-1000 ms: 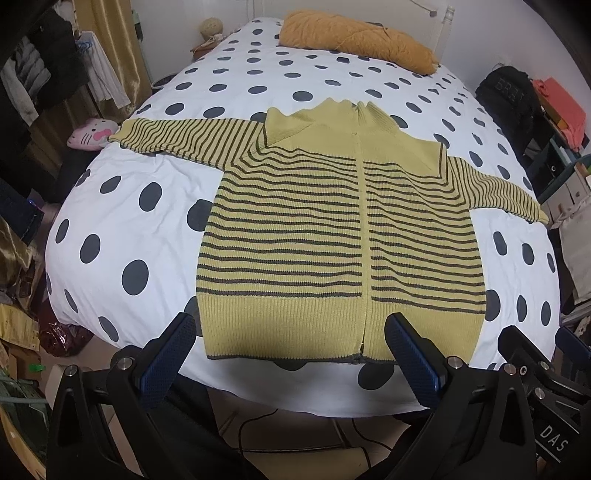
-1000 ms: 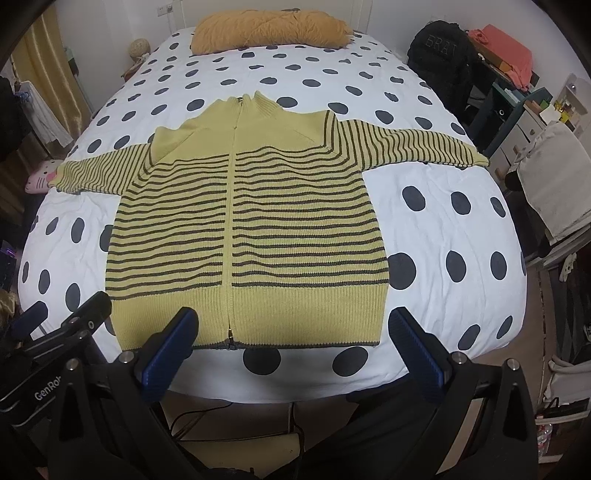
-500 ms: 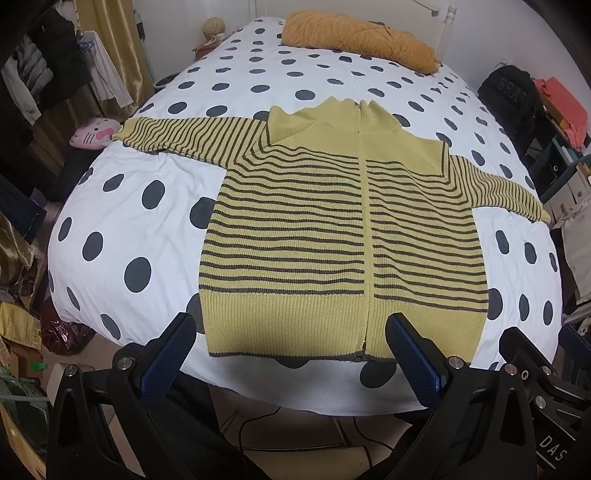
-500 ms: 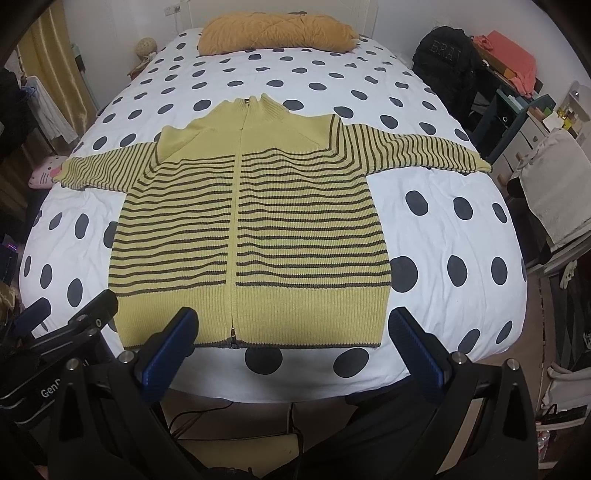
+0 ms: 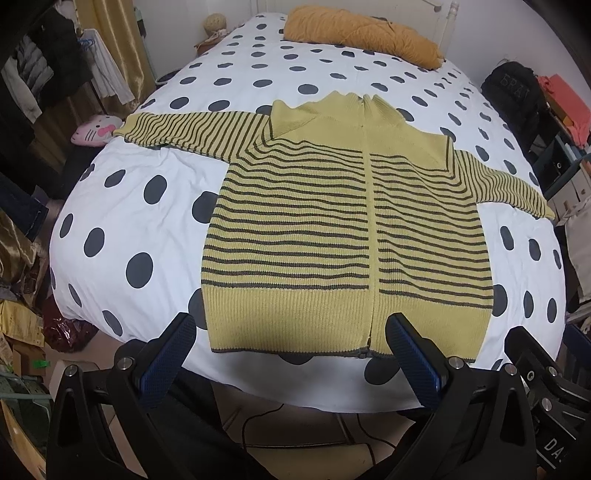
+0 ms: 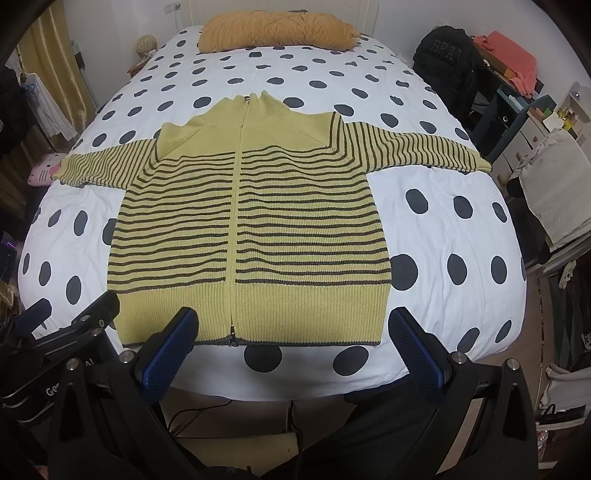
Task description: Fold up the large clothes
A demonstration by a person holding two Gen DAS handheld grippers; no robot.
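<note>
A yellow knitted cardigan with dark stripes (image 5: pixel 332 229) (image 6: pixel 258 221) lies flat and zipped on the bed, front up, collar away from me, both sleeves stretched out sideways. Its plain ribbed hem lies nearest to me at the bed's foot. My left gripper (image 5: pixel 291 354) hovers open just before the hem's left half, nothing between its blue pads. My right gripper (image 6: pixel 291 350) is open too, in front of the hem's right half and empty. Each gripper's black frame shows at the edge of the other's view.
The bed (image 5: pixel 147 155) wears a white cover with dark dots (image 6: pixel 454 236). An orange pillow (image 6: pixel 277 31) lies at its head. A pink cat plush (image 5: pixel 94 129) sits at the left edge. A black backpack (image 6: pixel 447 62) and shelves stand on the right, hanging clothes (image 5: pixel 44 74) on the left.
Both grippers have eased slightly forward toward the bed, so the cardigan sits a little lower and nearer in view. Nothing has been taken hold of.
</note>
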